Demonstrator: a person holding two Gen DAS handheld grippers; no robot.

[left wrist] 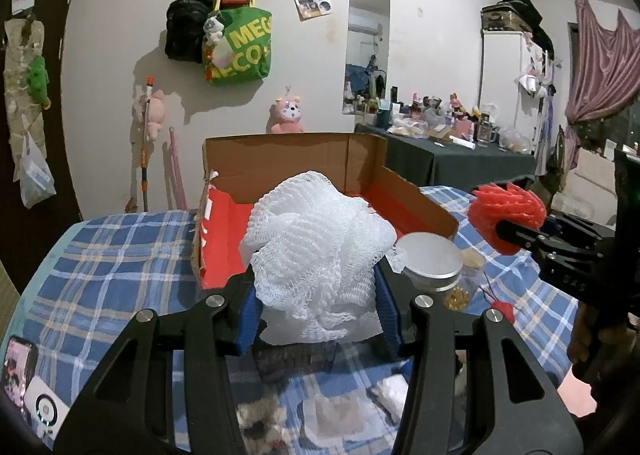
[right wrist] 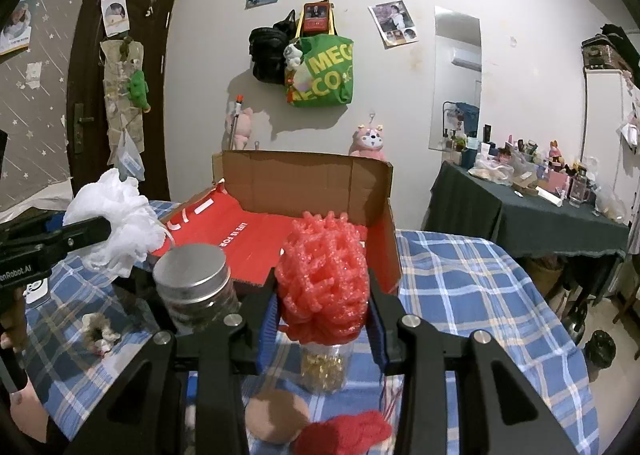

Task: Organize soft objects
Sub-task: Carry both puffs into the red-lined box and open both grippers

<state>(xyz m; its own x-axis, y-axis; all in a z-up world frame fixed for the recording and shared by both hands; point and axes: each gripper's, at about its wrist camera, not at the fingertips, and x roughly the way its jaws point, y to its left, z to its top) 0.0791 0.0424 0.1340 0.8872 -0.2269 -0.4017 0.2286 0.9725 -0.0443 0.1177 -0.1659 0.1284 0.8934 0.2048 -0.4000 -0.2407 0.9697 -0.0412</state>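
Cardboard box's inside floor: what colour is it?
Red with white lettering, on the box floor; clearest in the right wrist view.

Probably a bedroom: plaid bedsheet (left wrist: 120,255), cluttered dresser (right wrist: 540,207)

Even indoor light, hard wall shadows, fisheye-bent, dark-vignetted corners.

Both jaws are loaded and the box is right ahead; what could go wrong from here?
1. The white mesh pouf bulges well past the left gripper, so its loose netting may snag the cardboard box wall.
2. The lidded jar stands beside the right gripper holding the red pouf; a sideways swing might topple it.
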